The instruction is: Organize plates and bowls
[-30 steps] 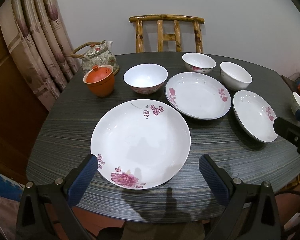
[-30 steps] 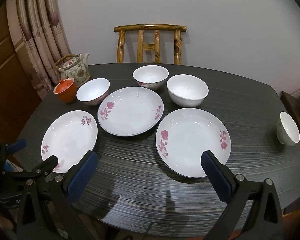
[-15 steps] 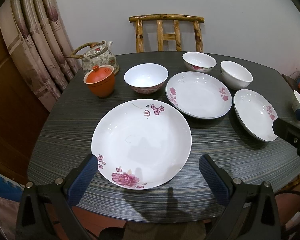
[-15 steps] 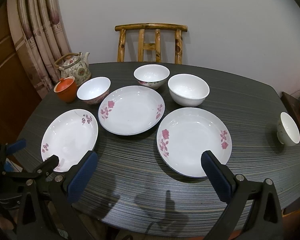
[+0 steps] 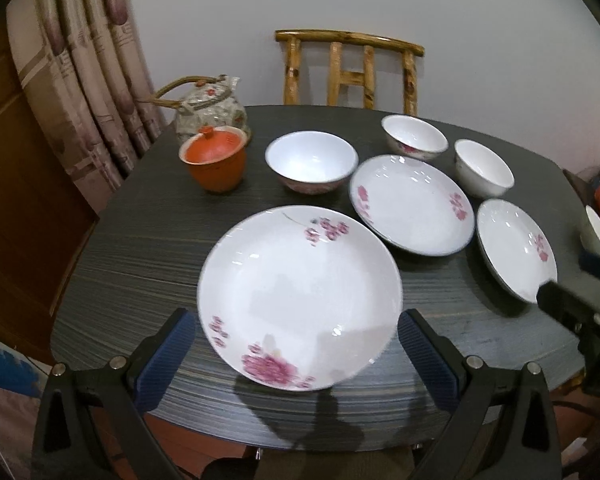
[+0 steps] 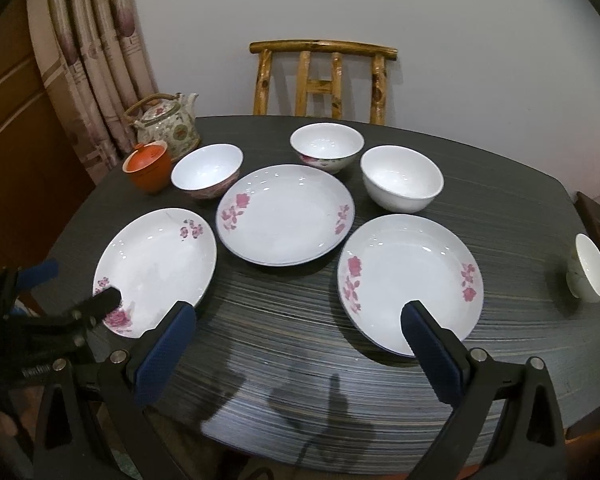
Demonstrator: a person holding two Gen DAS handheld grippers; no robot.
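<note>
Three white plates with pink flowers lie on the dark table (image 6: 508, 200): a left plate (image 5: 300, 296) (image 6: 156, 268), a middle plate (image 5: 412, 204) (image 6: 284, 212) and a right plate (image 5: 516, 252) (image 6: 408, 280). Behind them stand three white bowls (image 6: 206, 168) (image 6: 326, 148) (image 6: 402, 178). My left gripper (image 5: 296, 320) is open, its blue pads either side of the left plate's near rim, not touching it. My right gripper (image 6: 299, 312) is open and empty at the table's front edge, its right finger over the right plate's near rim.
An orange lidded cup (image 5: 214, 156) and a flowered teapot (image 5: 210, 108) stand at the back left. A small white cup (image 6: 588, 268) sits near the right edge. A wooden chair (image 6: 324, 76) stands behind the table, curtains (image 6: 88, 60) to the left.
Both grippers have drifted slightly, so the dishes sit a little further right in each view. The left plate looks slightly nearer to my left gripper. Nothing was gripped or moved.
</note>
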